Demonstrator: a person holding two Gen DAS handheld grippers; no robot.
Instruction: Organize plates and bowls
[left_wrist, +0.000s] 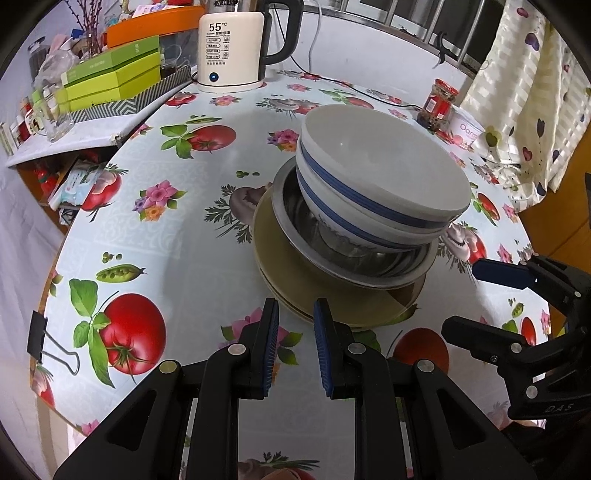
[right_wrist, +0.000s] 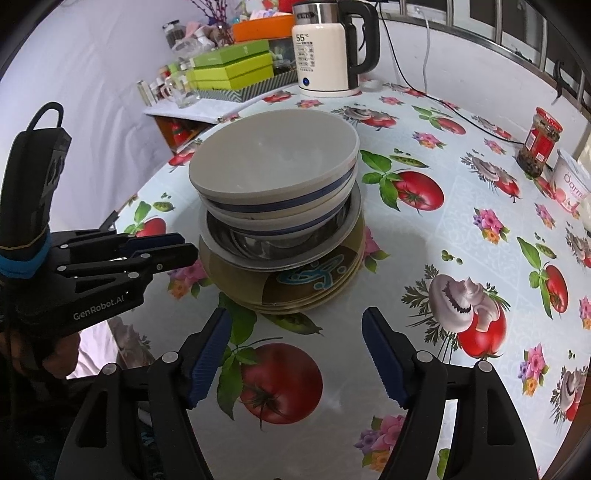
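We are looking at one stack near the middle of the round table with its fruit-and-vegetable printed cloth: two white ceramic bowls with blue bands are nesting inside a shallow stainless-steel basin, which is sitting on a pile of olive-brown plates with a turquoise motif. We are holding the left gripper just in front of the stack's near edge, its blue-padded jaws standing a narrow gap apart with nothing between them. We are holding the right gripper a little nearer to us than the stack, its jaws spread wide and gripping nothing. Behind the stack, a white electric kettle with a black handle is standing at the table's far edge, and a red-lidded glass jar is standing to the stack's right.
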